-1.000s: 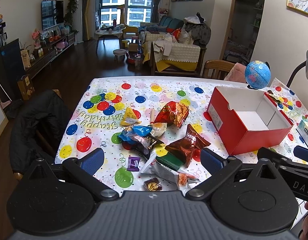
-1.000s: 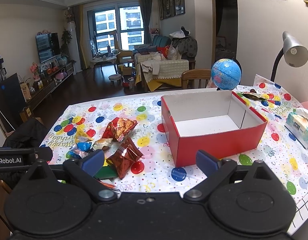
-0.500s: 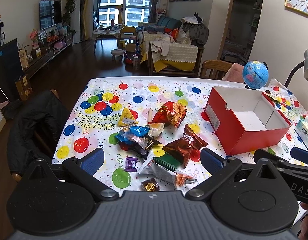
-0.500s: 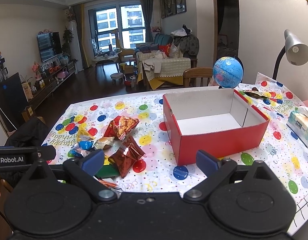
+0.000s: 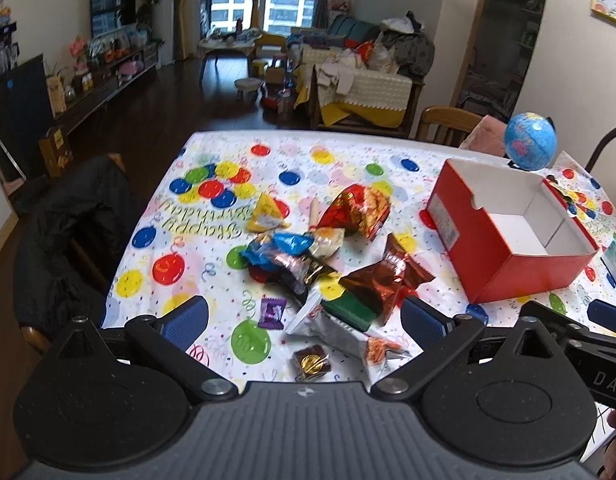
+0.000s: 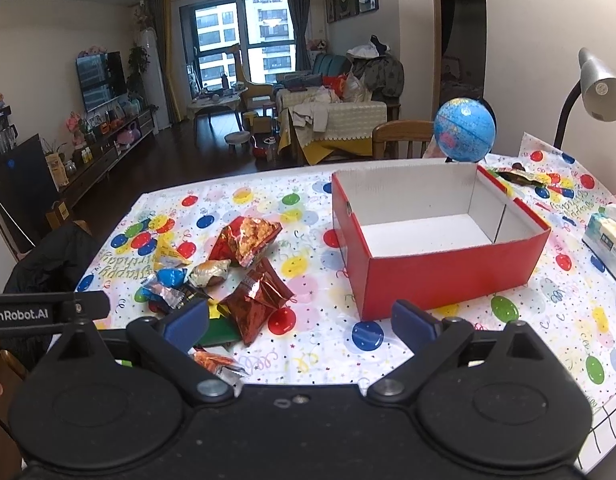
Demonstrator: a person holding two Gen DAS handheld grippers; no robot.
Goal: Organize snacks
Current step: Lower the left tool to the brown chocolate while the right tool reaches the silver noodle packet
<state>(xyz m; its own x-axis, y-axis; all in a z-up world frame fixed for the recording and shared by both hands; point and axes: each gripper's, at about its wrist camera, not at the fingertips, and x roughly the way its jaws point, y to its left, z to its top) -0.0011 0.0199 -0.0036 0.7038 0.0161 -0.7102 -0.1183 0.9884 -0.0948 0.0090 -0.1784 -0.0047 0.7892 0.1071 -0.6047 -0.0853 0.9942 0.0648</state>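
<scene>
Clearly light and crinkly, the snacks (image 5: 320,272) left of the box (image 6: 436,248) suit pinching by sealed edges; both grippers, left (image 5: 304,316) and right (image 6: 300,320), gape empty.

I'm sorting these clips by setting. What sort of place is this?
Most likely a home's open living and dining room: a sofa and TV stand behind a dining table in a birthday cloth.

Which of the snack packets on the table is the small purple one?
The purple packet lies flat by itself at the near left edge of the snack pile, beside a green balloon print. It is the only purple wrapper and among the smallest.
</scene>
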